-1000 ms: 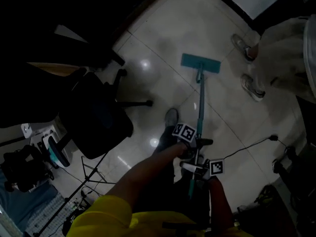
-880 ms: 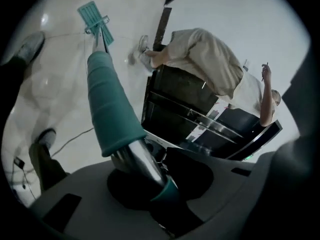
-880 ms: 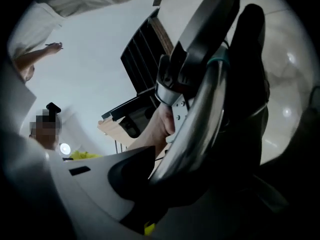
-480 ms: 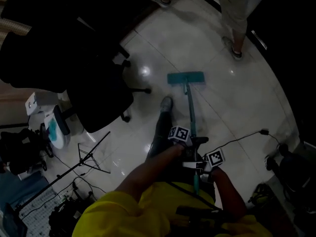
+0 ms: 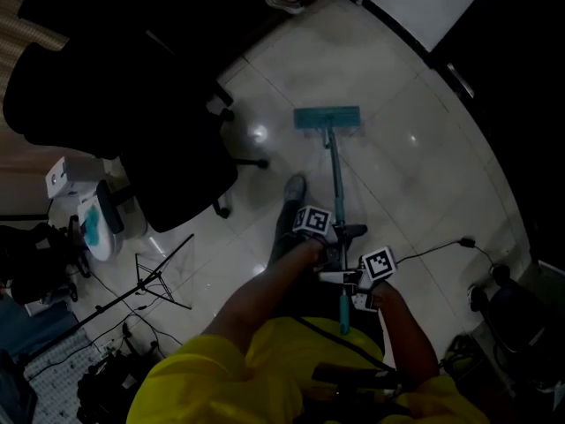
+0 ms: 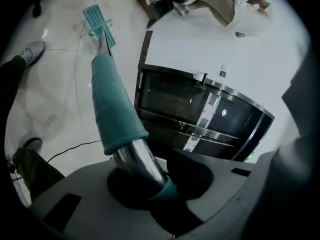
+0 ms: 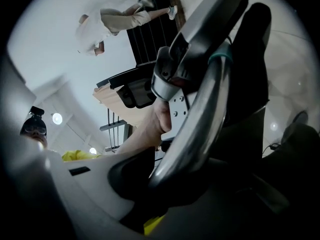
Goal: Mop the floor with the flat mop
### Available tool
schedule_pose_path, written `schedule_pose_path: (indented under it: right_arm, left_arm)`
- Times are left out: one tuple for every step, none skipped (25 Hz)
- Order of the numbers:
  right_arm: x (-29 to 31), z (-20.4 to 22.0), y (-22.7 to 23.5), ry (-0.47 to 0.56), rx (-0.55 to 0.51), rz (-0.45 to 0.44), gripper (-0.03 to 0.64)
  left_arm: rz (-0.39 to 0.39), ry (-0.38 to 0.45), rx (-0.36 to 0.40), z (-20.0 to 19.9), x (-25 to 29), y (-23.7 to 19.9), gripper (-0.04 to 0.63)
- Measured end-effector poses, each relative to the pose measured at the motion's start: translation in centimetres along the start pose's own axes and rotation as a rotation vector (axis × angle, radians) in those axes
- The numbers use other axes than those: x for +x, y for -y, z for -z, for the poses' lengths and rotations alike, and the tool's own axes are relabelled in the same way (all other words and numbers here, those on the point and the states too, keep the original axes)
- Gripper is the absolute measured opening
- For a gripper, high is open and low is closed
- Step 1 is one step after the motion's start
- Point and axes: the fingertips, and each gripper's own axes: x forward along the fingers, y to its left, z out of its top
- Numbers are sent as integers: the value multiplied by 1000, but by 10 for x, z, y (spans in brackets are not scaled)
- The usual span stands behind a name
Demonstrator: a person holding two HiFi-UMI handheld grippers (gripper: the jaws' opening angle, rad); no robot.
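1. Tiled floor (image 5: 397, 148) was pale, glossy and dimly lit.
2. Left gripper (image 5: 338, 237) and right gripper (image 5: 346, 283) were each clamped tight on the mop handle (image 5: 335, 188), the left one further forward.
3. From them the mop handle ran straight ahead; the flat mop head (image 5: 327, 118) lay on the floor, well ahead.

The floor (image 5: 397, 175) lies open to the right of the flat mop (image 5: 327, 118) and ahead of it, up to the white wall panel (image 5: 415, 7). On the left a black office chair (image 5: 177, 170) crowds in, one leg of its base reaching near the mop's head. Toward the lower left corner are a folding stand (image 5: 159, 276) and a white-and-teal appliance (image 5: 88, 223). A cable (image 5: 433, 250) trails across the tiles at the lower right, and the person's shoe (image 5: 296, 186) sits just left of the mop.
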Motion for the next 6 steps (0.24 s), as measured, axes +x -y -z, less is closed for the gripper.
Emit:
schedule_pose_path:
  right_arm:
    - [1, -1, -3, -1, 0, -1, 78]
    - [3, -1, -6, -1, 4, -3, 78]
    - [4, -1, -8, -1, 10, -4, 78]
    - [5, -1, -11, 0, 16, -4, 78]
    - [6, -1, -13, 1, 21, -3, 78]
    - [6, -1, -15, 1, 26, -2, 80]
  left_arm:
    - [2, 2, 0, -1, -2, 3, 97]
    - [6, 4, 0, -2, -3, 5, 97]
    - [12, 5, -1, -2, -5, 8, 97]
    - [15, 6, -3, -3, -6, 10, 97]
    - [16, 8, -6, -3, -8, 12, 97]
    - [15, 10, -10, -3, -10, 14, 97]
